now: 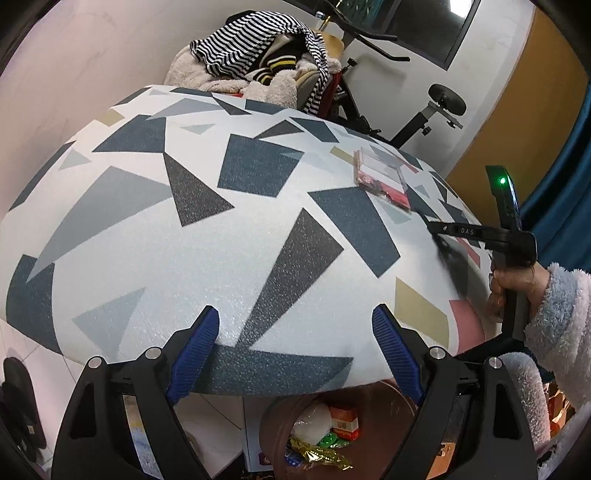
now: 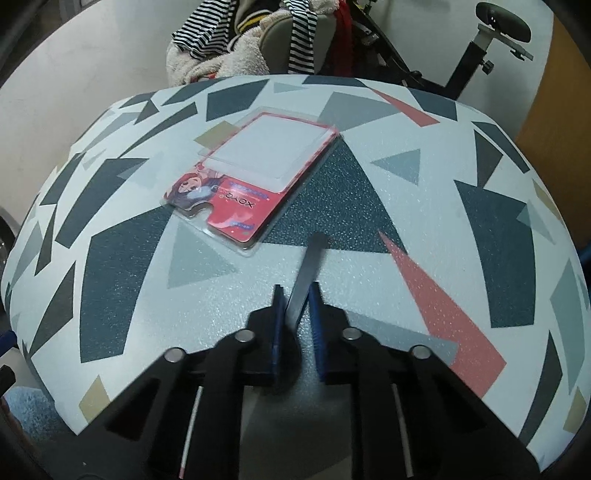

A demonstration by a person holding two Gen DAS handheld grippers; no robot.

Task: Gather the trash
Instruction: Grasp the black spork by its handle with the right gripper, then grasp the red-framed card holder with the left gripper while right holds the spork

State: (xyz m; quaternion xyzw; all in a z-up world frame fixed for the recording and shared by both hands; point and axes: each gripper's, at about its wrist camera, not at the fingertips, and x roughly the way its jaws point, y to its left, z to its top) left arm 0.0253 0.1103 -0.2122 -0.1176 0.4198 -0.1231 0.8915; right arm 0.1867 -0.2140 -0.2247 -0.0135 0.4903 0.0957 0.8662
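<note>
Trash sits nearest in my left wrist view: a brown bin (image 1: 332,435) at six o'clock, below the table edge, with crumpled wrappers (image 1: 317,448) and a small orange box (image 1: 345,421) inside it. My left claw (image 1: 295,332) is released, its blue pads (image 1: 195,354) spread wide over the near edge of the patterned table (image 1: 147,236), gripping nothing. At three o'clock in that view I see my right hand (image 1: 506,291) in a fluffy sleeve, wrapped around the handle of the other tool, which shows a green light on its upper part. In the right wrist view my right claw (image 2: 297,291) is clenched on a thin dark strip (image 2: 306,273), which sticks out from between the pads toward twelve o'clock, its far end low over the tabletop (image 2: 424,206); whether it touches the top I cannot tell. Just beyond that end, at eleven o'clock, a red blister pack (image 2: 255,177) with a clear plastic cover lies flat on the table. Past the far table edge, at twelve o'clock, a heap of striped and fleecy clothes (image 2: 236,40) is piled up, and at one o'clock stands an exercise bike (image 2: 491,26).
</note>
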